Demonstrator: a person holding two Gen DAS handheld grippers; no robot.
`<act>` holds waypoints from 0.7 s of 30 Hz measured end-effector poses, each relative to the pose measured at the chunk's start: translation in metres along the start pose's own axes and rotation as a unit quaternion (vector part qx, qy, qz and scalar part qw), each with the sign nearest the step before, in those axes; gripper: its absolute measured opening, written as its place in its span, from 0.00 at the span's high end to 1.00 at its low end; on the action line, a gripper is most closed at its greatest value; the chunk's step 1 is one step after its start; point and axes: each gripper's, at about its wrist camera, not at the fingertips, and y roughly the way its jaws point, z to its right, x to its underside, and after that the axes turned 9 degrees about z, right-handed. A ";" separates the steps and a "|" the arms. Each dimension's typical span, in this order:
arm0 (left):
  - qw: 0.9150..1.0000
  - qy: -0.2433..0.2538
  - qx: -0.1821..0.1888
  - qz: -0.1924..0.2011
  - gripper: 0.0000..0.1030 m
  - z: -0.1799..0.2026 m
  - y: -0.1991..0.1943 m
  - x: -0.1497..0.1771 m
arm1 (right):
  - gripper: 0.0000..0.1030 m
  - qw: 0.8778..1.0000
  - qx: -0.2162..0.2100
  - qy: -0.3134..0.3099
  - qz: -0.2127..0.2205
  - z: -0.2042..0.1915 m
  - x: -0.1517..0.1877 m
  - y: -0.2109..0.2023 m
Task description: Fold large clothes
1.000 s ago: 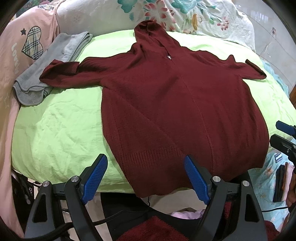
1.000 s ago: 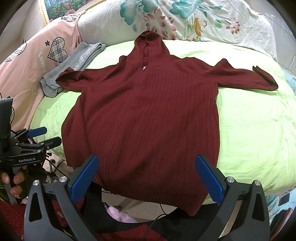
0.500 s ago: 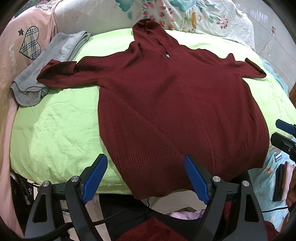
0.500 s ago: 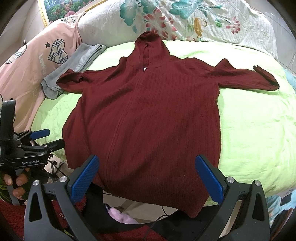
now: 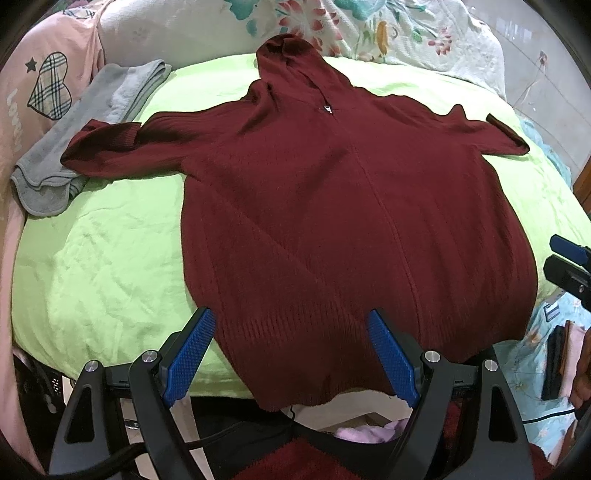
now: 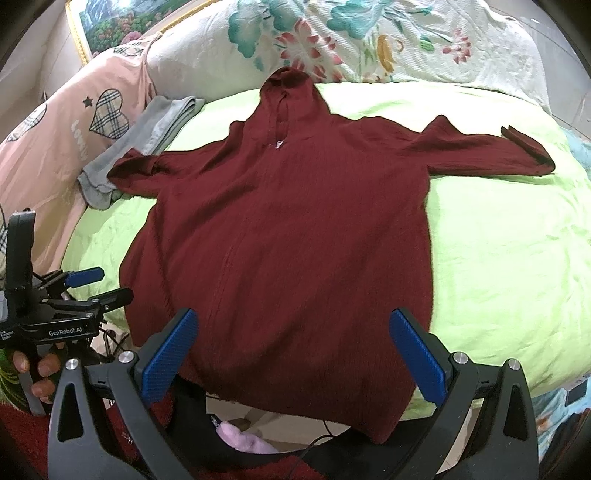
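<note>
Flat on green sheet (image 5: 92, 266): maroon hoodie (image 5: 332, 221), sleeves spread; left tool (image 5: 291, 354), right tool (image 6: 295, 354) both wide open, empty.

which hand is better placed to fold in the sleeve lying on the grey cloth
Left. The left tongs, open, sit at the hoodie hem on that sleeve's side; the right tongs are further over.

The hooded sweater (image 5: 332, 221) lies flat on the bed (image 5: 92, 258), hood toward the pillows (image 5: 406, 33) behind it, hem hanging over the near edge. Left of the sweater, a folded garment (image 5: 92, 122) lies under its left cuff.
</note>
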 end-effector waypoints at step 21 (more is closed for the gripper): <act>1.000 -0.004 -0.012 -0.006 0.17 -0.007 0.049 -0.055 | 0.30 0.987 0.104 0.075 0.092 0.160 -0.084 -0.002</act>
